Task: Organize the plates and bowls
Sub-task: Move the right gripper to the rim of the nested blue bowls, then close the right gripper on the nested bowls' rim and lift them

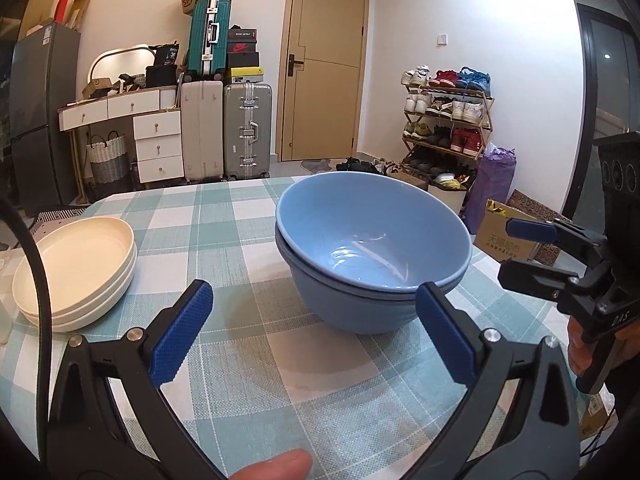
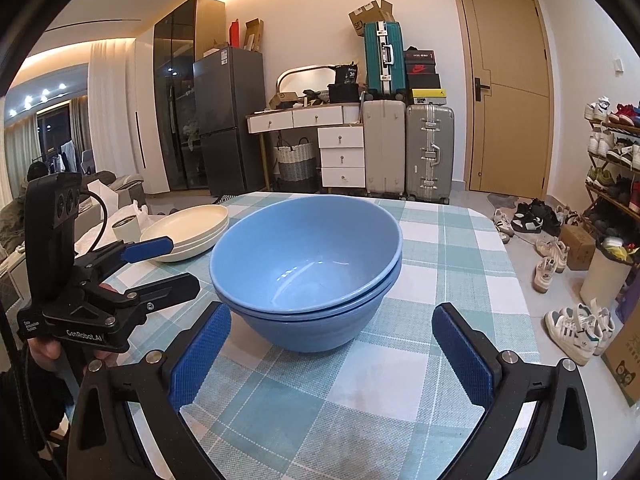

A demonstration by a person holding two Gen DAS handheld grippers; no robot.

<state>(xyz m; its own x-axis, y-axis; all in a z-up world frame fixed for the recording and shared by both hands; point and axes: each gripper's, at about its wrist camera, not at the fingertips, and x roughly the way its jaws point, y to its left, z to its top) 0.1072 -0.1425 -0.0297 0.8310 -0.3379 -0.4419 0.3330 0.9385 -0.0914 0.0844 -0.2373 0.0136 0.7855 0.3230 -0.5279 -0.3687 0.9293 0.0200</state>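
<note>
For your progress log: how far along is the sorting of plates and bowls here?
Done: the blue bowls sit nested, and the cream plates are stacked beside them on the checked tablecloth. In hand: nothing; the left gripper and right gripper are open and empty. Left: apparently nothing loose remains.

"GenRobot.AI" in white runs along the black body of the left gripper [image 2: 154, 270] (at nine o'clock); "SF" marks the brown cardboard box [image 2: 370, 14] atop the teal hard-shell suitcase [image 2: 384, 58], at twelve
</note>
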